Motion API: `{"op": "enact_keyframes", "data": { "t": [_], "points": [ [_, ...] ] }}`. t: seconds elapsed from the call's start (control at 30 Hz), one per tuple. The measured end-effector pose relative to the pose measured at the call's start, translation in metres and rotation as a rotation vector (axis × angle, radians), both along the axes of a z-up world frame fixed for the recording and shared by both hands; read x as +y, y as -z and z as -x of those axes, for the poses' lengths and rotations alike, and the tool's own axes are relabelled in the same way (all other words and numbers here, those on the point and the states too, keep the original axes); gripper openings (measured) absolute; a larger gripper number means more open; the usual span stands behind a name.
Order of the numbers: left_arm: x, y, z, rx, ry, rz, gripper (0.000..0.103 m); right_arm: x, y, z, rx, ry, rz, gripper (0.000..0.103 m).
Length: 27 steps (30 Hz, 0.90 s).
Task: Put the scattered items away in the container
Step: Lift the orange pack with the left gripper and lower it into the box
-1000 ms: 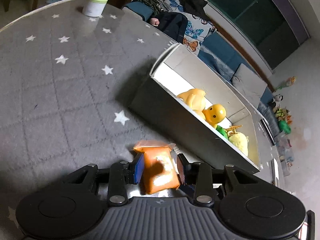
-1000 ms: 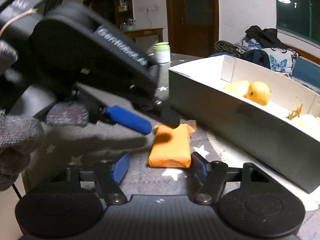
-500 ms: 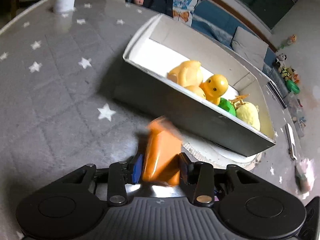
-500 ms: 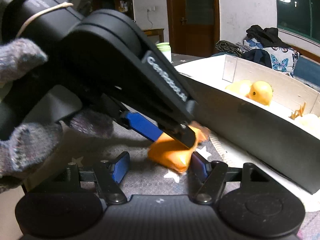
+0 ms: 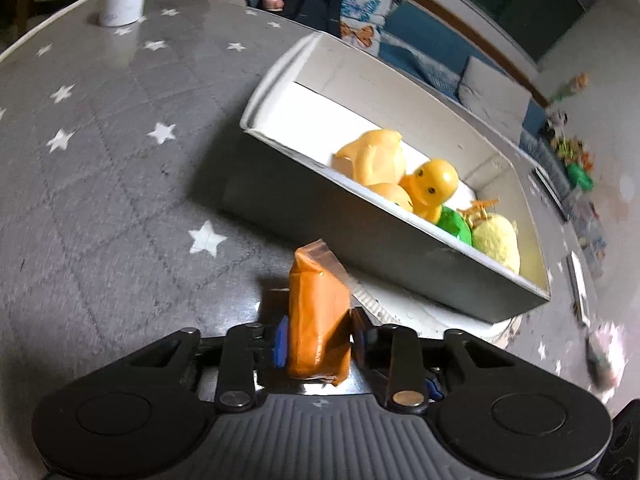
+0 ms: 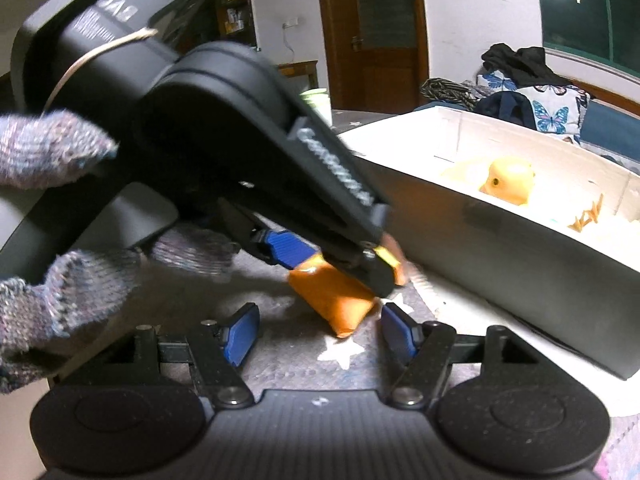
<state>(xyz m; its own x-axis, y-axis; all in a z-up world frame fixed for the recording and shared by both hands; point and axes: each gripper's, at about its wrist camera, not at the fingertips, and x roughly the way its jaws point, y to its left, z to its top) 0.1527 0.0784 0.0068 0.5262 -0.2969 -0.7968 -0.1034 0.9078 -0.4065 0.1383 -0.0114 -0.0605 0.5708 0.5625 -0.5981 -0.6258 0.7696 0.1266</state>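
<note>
The left gripper [image 5: 318,340] pinches the soft orange packet [image 5: 318,320] clear of the cloth, just beside the long white cardboard box [image 5: 400,248] for dropping in, while the right gripper [image 6: 318,332] waits agape, empty.

Black plastic tongs [image 6: 316,332] with ribbed blue pads [image 6: 240,334], silver screws; grey knitted glove [image 6: 48,292].

The long white open-topped cardboard box [image 5: 400,248] is the thing to work around. Its near end is bare floor, lots of room to come in. Further along, the yellow rubber ducks [image 5: 400,172], a green toy [image 5: 454,222] and a pale yellow plush [image 5: 496,240] fill it up. Its tall near wall blocks any low approach, so you'd go over the rim. The grey star-patterned tablecloth [image 5: 100,184] beside the box is open; only a small white jar with a green lid [image 5: 122,2] stands well away.
</note>
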Motion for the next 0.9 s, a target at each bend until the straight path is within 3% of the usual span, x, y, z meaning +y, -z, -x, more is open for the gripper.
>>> {"op": "enact_keyframes", "data": {
  "t": [0.07,0.33,0.67,0.77,0.9],
  "points": [
    [0.001,0.0,0.002,-0.002,-0.012,-0.001,0.025,-0.002,-0.001,-0.001,0.003,0.005,-0.005,0.069],
    [-0.01,-0.022,0.011,-0.072,0.015,-0.032,0.024,-0.011,-0.01,-0.004,0.007,0.023,-0.041,0.069],
    [-0.03,-0.055,0.008,-0.154,0.077,-0.018,0.024,-0.033,-0.042,-0.006,-0.063,0.084,-0.094,0.069],
    [-0.038,-0.062,0.003,-0.164,0.093,-0.005,0.024,-0.038,-0.05,-0.011,-0.072,0.112,-0.108,0.067],
    [-0.049,-0.07,-0.002,-0.183,0.113,-0.011,0.024,-0.046,-0.059,-0.025,-0.074,0.16,-0.126,0.055]
  ]
}}
